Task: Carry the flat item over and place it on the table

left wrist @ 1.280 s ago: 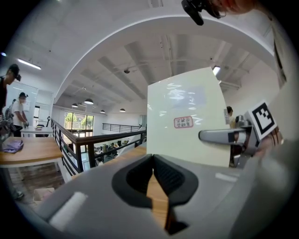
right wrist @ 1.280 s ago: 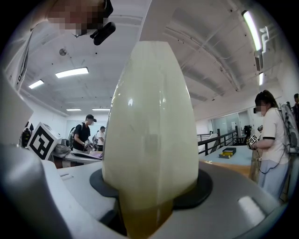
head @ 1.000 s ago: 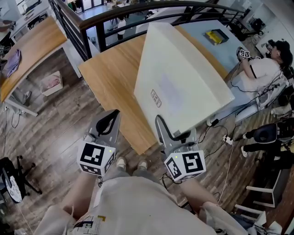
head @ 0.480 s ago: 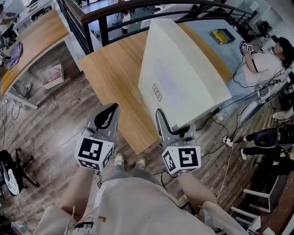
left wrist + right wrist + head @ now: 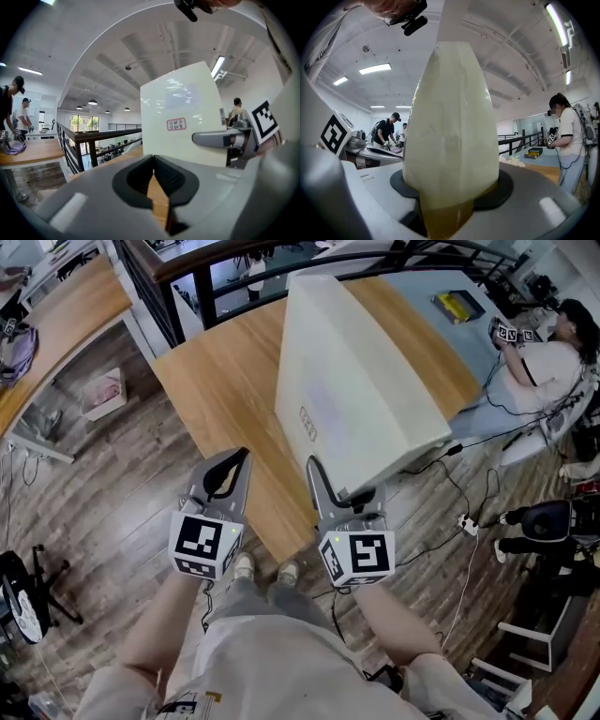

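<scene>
head view / flat item: white panel (image 5: 356,381), runs from the right gripper out toward 12 o'clock, one broad face turned to 9 o'clock with a small label (image 5: 307,423) on it
head view / where: the panel is over the right half of the wooden table (image 5: 216,399); can't tell whether it touches the top
head view / right gripper: (image 5: 345,491) at 6 o'clock of the panel, clamped on its near edge, marker cube facing the camera
head view / left gripper: (image 5: 230,465) at 9 o'clock of the right one, just beside it and apart from the panel, over the table's near corner
head view / surroundings: dark railing (image 5: 234,263) at 12 o'clock behind the table; a person (image 5: 539,371) at 2 o'clock
left gripper view / fingers: pads pressed together at the tips, nothing between them; table wood shows through the gap below
left gripper view / panel: stands at 1 o'clock, label side visible, the right gripper's finger against it at 3 o'clock
right gripper view / fingers: pinching the panel's edge, which fills the centre and rises to 12 o'clock
right gripper view / side: left gripper's marker cube at 9 o'clock
</scene>
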{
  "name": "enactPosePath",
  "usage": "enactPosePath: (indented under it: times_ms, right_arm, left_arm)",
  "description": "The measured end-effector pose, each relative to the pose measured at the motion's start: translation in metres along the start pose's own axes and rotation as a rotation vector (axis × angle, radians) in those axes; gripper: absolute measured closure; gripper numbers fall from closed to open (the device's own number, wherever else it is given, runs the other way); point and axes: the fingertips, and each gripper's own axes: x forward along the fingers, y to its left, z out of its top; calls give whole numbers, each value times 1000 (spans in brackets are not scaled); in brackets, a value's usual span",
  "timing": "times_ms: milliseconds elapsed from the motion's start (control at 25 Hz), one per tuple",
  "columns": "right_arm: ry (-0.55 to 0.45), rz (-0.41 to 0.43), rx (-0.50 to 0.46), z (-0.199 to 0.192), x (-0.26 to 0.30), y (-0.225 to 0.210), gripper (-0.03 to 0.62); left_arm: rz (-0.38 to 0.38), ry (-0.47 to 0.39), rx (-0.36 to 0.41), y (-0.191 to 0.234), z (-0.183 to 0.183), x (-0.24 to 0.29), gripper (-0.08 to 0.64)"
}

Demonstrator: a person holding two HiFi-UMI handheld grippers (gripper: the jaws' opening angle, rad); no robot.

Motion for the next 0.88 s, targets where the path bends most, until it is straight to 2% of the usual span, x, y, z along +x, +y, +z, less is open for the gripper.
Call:
enactPosePath:
  times_ms: [520, 880]
  right_arm:
    - [14, -10, 3, -88, 46, -9, 316]
    - [34, 0, 30, -145, 66, -14, 314]
  left_arm:
    - [-4, 30, 2, 16, -63, 46, 558]
    - [0, 71, 3, 22, -126, 64, 558]
